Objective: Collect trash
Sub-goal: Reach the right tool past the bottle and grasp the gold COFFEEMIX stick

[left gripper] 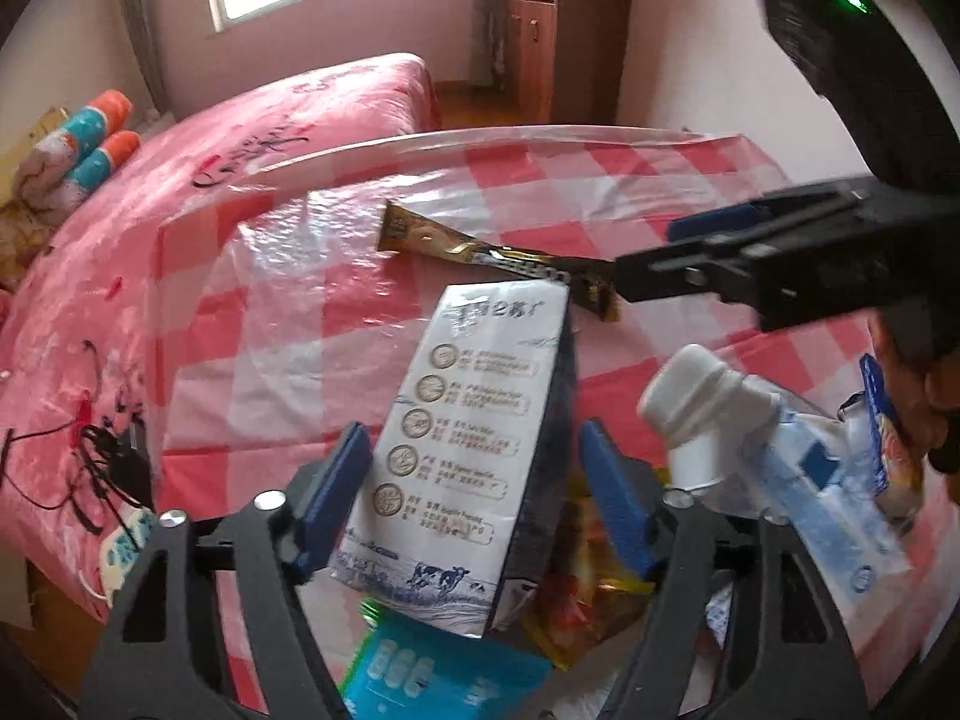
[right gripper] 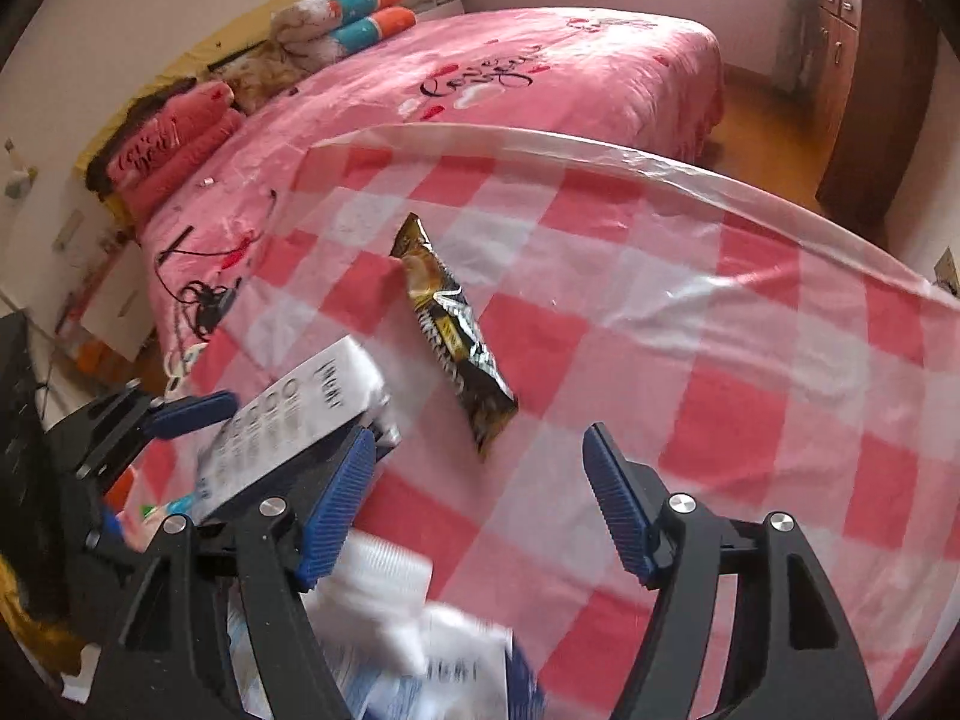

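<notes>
A white bottle (left gripper: 708,414) and bright wrappers (left gripper: 576,588) crowded the checked table (right gripper: 750,372). A white milk carton (left gripper: 462,450) stood tilted between the left gripper's (left gripper: 474,498) spread fingers. The right gripper (right gripper: 480,510) hung open near a gold-black snack wrapper (right gripper: 456,336) lying flat.

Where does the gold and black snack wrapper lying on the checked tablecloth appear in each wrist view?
Left wrist: the wrapper lies above centre, running sideways beyond the milk carton.
Right wrist: the wrapper lies at centre, pointing away, ahead of the open fingers.
Shared landmark: the pink bed beyond the table.
</notes>
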`<action>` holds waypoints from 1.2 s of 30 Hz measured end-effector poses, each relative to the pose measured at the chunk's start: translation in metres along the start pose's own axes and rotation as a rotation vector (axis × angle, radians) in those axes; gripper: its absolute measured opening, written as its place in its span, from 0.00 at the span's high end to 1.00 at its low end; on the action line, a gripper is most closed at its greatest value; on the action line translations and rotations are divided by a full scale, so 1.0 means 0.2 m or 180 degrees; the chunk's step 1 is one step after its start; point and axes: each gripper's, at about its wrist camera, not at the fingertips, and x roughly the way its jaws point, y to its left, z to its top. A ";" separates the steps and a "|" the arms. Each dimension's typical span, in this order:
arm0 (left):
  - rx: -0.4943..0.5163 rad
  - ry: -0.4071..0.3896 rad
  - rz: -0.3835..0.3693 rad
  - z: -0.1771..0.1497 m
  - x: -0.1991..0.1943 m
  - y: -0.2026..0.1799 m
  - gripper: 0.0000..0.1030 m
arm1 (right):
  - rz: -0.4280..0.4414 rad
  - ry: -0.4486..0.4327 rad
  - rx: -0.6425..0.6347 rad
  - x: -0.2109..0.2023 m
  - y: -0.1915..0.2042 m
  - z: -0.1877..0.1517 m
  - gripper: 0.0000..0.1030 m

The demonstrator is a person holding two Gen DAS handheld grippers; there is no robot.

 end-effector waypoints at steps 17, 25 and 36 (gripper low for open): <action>-0.0406 -0.0208 -0.0318 -0.05 -0.08 0.09 0.61 | -0.0238 0.0362 -0.0338 0.30 0.12 0.21 0.60; -0.0285 -0.0065 -0.0431 -0.01 -0.09 0.14 0.11 | -0.0255 0.0399 -0.0335 0.30 0.12 0.20 0.62; -0.0101 0.0150 -0.0335 0.01 0.07 0.08 0.35 | -0.0285 0.0377 -0.0348 0.32 0.13 0.21 0.62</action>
